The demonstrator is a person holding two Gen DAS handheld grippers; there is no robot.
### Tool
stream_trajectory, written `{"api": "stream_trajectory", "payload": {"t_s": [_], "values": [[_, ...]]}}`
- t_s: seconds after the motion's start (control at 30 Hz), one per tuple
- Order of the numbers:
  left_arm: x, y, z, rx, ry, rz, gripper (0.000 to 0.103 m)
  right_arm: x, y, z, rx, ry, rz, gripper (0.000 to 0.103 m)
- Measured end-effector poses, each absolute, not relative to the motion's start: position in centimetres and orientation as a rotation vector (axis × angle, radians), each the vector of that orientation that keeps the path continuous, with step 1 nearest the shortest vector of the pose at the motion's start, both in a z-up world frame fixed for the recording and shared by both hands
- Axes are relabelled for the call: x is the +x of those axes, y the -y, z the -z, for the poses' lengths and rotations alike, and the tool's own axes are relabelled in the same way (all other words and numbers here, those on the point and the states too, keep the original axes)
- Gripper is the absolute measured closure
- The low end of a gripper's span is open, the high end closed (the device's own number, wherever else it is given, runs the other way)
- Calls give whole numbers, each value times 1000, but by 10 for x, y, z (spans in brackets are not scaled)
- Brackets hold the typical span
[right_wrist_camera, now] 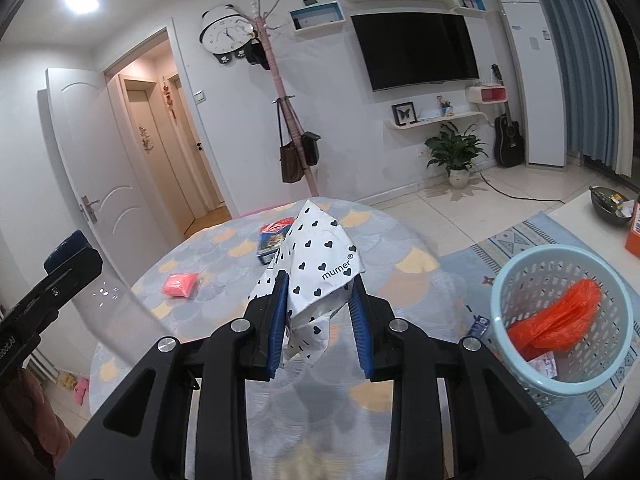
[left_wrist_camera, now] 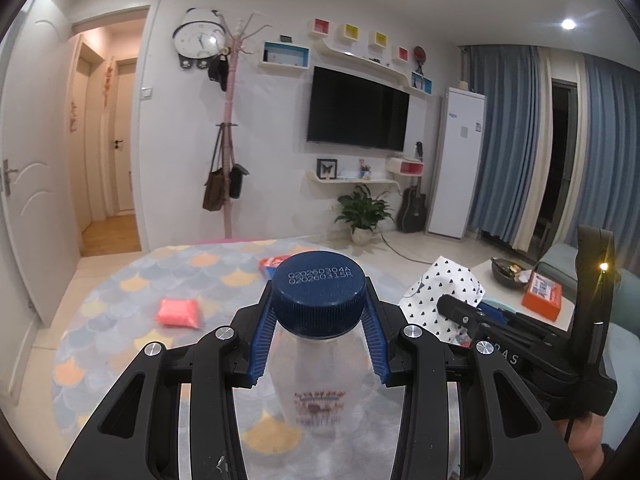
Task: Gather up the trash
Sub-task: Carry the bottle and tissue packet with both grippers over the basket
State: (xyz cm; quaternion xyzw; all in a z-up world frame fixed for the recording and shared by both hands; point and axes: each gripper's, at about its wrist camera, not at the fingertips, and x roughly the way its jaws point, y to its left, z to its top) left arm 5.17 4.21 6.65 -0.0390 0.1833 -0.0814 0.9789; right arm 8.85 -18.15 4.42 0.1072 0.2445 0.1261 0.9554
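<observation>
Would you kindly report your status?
Left gripper shut on clear blue-capped plastic bottle. Right gripper shut on white heart-print paper bag. Light-blue plastic basket unobstructed.

The right gripper (right_wrist_camera: 320,316) pinches a crumpled white wrapper (right_wrist_camera: 320,260) printed with black hearts between its blue pads (right_wrist_camera: 278,320). Beyond it, a pink packet (right_wrist_camera: 181,285) and a blue box (right_wrist_camera: 270,242) lie on the scale-patterned rug (right_wrist_camera: 216,256). To the right stands a pale blue basket (right_wrist_camera: 516,276) holding an orange bag (right_wrist_camera: 560,316). The left gripper (right_wrist_camera: 60,280) shows at the left edge.

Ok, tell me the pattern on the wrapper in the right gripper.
White with small dark hearts on the wrapper, clearest in the right wrist view.
</observation>
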Motion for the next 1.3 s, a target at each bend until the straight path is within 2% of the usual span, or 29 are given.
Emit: {"api": "stream_trajectory", "payload": {"t_s": [0.67, 1.3], "values": [[92, 59, -64, -27, -410, 368, 64, 86, 275, -45, 268, -430, -93, 76], [166, 184, -35, -47, -605, 641, 64, 88, 411, -2, 368, -441, 142, 76]]}}
